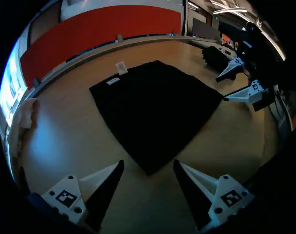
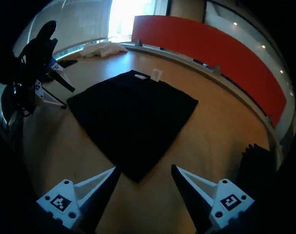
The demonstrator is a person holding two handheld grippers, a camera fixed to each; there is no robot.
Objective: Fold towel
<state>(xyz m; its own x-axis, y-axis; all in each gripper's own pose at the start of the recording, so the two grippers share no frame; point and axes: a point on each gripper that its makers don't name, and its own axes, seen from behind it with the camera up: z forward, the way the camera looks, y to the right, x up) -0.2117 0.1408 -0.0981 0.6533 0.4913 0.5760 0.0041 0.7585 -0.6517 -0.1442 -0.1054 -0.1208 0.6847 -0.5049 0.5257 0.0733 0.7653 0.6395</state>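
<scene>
A black towel [image 1: 155, 109] lies spread flat on the wooden table, one corner pointing toward me; a small white tag [image 1: 113, 81] sits at its far left corner. My left gripper [image 1: 148, 164] hovers open just short of that near corner, nothing between its fingers. In the right gripper view the same towel [image 2: 134, 117] lies flat with another corner pointing at my right gripper [image 2: 145, 169], which is open and empty. Across the towel, each view has the other gripper: the right one [image 1: 222, 89] at its far right, the left one [image 2: 69, 98] at its far left, both open.
A small clear cup [image 1: 121, 68] stands just past the towel's far edge. A crumpled light cloth [image 2: 103, 48] lies at the table's far corner by the window. A dark stack [image 2: 261, 163] rests at the table's right edge. A red panel [image 1: 101, 31] lines the far side.
</scene>
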